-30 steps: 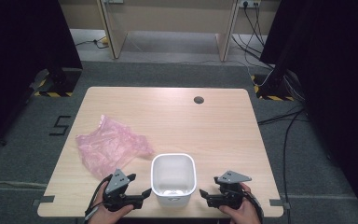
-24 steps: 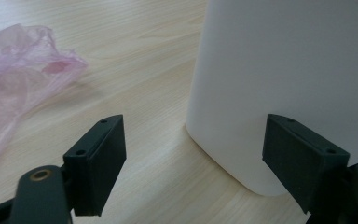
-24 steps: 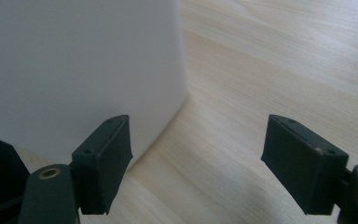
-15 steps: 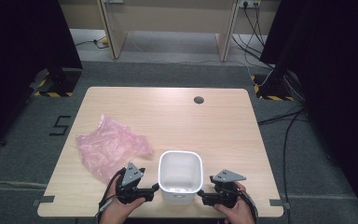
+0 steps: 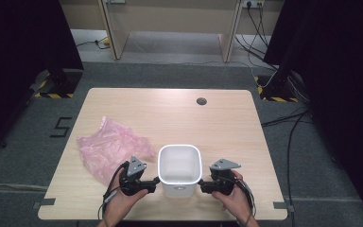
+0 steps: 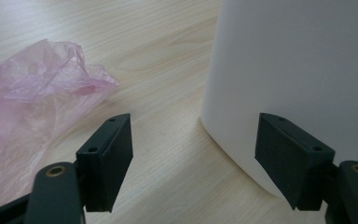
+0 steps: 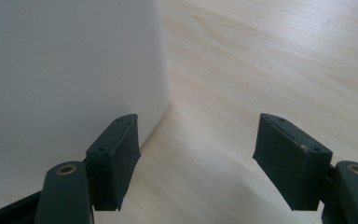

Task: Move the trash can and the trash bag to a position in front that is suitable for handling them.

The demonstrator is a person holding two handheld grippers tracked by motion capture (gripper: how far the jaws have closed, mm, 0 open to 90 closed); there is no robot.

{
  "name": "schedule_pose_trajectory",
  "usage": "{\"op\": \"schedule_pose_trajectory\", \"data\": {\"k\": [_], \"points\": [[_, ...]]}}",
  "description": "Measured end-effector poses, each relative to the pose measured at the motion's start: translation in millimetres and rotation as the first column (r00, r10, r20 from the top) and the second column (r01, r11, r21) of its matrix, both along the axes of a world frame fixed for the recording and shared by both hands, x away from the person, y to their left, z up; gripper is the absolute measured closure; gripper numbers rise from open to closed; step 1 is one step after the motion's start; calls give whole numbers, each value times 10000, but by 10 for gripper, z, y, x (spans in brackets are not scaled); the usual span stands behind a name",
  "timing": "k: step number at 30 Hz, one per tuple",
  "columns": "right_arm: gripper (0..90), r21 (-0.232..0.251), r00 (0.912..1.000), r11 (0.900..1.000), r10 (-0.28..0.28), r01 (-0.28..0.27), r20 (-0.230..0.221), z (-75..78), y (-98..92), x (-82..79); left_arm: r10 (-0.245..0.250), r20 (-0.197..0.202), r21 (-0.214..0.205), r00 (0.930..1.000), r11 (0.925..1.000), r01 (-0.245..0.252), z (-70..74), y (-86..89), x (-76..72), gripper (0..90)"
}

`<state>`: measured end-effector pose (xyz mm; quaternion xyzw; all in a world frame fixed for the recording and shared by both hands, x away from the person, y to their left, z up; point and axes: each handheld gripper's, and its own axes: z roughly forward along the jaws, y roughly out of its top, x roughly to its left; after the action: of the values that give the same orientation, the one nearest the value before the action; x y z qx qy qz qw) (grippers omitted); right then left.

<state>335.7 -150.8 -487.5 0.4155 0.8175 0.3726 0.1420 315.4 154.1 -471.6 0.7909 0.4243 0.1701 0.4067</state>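
While both grippers sit right up against the white tub (image 5: 180, 163), neither one's got a grip on it.

The tub stands upright near the front edge of the wooden table (image 5: 170, 113), between the left gripper (image 5: 152, 182) and right gripper (image 5: 204, 186). Both sets of jaws are apart, have just been closing a bit, with only a tub corner poking between them. A crumpled pink plastic bag (image 5: 111, 149) lies just left of the tub.

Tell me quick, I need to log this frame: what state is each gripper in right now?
Left gripper: open, jaws just closing some, holding nothing, at the white bin's left side.
Right gripper: open, jaws likewise closing, holding nothing, at the bin's right side.
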Motion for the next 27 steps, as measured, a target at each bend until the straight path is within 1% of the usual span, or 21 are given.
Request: {"op": "schedule_pose_trajectory", "data": {"k": [2,5,11,18,21,24,27], "points": [[312,-16,10000,10000,-82,82,8,2,9,59,32,-34,-37,10000,10000,-32,-12,0,39,270],[311,-57,9999,9999,-100,101,32,6,23,136,142,-130,-37,9998,9999,-143,-13,7,135,270],[311,31,9995,9996,-277,277,119,23,37,230,328,-28,49,9995,9995,-328,15,8,305,270],[311,-29,9990,9992,-407,408,159,30,65,334,506,-5,64,9987,9987,-506,34,11,432,271],[311,-55,9986,9989,-470,471,233,38,70,372,650,-40,-39,9979,9979,-650,30,-1,485,271],[311,-59,9972,9976,-689,690,276,32,71,416,687,-9,43,9976,9976,-687,29,-20,540,279],[312,-21,9966,9969,-784,785,236,21,64,472,818,-4,-14,9967,9966,-818,32,-35,603,280]]}}
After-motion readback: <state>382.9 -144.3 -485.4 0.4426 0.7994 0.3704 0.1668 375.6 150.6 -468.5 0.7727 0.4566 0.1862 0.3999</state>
